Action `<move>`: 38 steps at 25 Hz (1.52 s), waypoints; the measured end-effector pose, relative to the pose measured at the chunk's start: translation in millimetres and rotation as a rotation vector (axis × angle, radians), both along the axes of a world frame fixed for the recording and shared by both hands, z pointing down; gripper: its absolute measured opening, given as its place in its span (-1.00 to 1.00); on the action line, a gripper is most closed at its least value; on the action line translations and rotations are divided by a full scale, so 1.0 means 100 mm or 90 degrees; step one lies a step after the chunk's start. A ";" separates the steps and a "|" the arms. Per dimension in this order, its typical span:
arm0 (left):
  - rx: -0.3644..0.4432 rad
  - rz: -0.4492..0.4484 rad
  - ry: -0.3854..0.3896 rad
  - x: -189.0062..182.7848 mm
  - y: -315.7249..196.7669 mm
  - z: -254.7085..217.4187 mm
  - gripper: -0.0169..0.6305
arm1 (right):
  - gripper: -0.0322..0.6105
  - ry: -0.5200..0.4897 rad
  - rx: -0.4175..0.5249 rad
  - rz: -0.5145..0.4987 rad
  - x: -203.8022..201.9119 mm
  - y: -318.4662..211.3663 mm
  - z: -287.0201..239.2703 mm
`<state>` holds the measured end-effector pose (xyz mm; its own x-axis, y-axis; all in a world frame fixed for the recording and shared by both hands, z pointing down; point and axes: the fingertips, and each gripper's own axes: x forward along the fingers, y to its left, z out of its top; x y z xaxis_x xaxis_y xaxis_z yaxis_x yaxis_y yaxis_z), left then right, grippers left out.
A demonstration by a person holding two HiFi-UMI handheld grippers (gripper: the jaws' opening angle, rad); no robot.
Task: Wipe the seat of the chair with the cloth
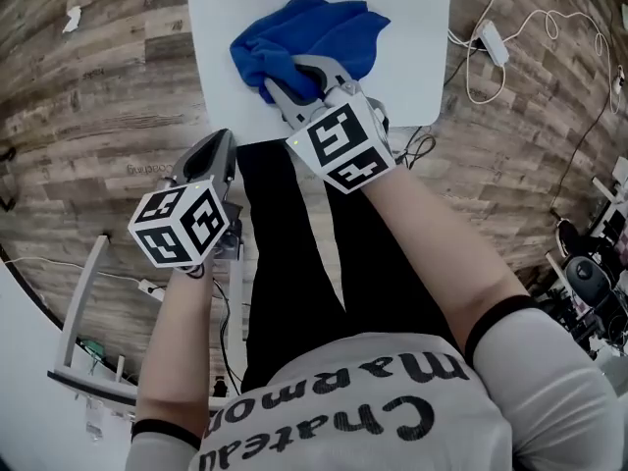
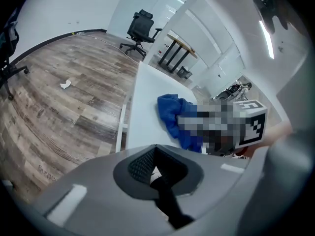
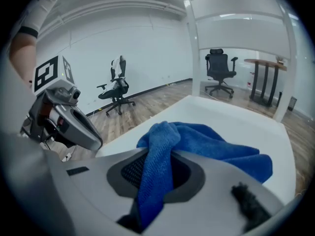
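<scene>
On the near part of the white surface (image 1: pixel 412 67) lies the blue cloth (image 1: pixel 312 39), bunched into a loose heap with folds rising at its middle. The right gripper (image 1: pixel 294 81) reaches onto it from the near edge. In the right gripper view its jaws are closed on a fold of the cloth (image 3: pixel 206 146), a twisted strip of blue running down between the dark pads, while the rest spreads out beyond them across the white top. The right marker cube (image 1: pixel 341 145) sits just behind, over the surface's near edge.

Off to the left, the left gripper (image 1: pixel 218 150) hangs beside the surface, over the wooden floor (image 1: pixel 118 86) and clear of the cloth. The left gripper view shows its jaws brought together with nothing between them, the cloth (image 2: pixel 172 114) lying farther off on the white top. Its marker cube (image 1: pixel 182 226) is nearer the person, whose black trousers (image 1: pixel 294 263) show between the two arms.

A scrap of paper (image 1: pixel 72 18) lies on the floor to the left, and a power strip (image 1: pixel 491 42) with white cables lies on the floor to the right. Two black office chairs (image 3: pixel 117 87) (image 3: pixel 219 68) stand farther back in the room.
</scene>
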<state>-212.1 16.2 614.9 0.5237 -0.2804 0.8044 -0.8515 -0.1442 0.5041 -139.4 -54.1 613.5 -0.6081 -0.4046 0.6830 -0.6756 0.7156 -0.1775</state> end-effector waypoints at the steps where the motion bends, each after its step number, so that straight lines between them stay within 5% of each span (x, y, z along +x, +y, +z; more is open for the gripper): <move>1: -0.002 0.010 0.000 0.11 0.00 0.00 -0.93 | -0.68 0.002 0.000 0.010 0.14 0.01 0.00; 16: -0.020 0.185 0.030 1.87 0.08 -0.04 -0.93 | -0.68 0.004 -0.006 0.149 2.08 0.33 0.06; 25: -0.020 0.218 0.032 2.07 0.08 -0.01 -0.93 | -0.68 0.021 0.003 0.210 2.49 0.44 0.06; 30: -0.023 0.205 0.035 1.91 0.11 0.01 -0.93 | -0.68 0.086 -0.003 0.281 2.73 0.43 0.04; 32: -0.024 0.191 0.033 1.76 0.14 0.03 -0.93 | -0.69 0.124 0.017 0.248 2.65 0.45 -0.01; 38: -0.032 0.114 0.006 1.02 0.22 0.15 -0.93 | -0.69 0.084 -0.001 0.008 1.54 0.70 0.04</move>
<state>-110.3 38.2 630.4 0.5694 -0.1423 0.8097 -0.8097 -0.2673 0.5224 14.5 16.3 617.1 -0.5076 -0.4112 0.7571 -0.7023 0.7065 -0.0872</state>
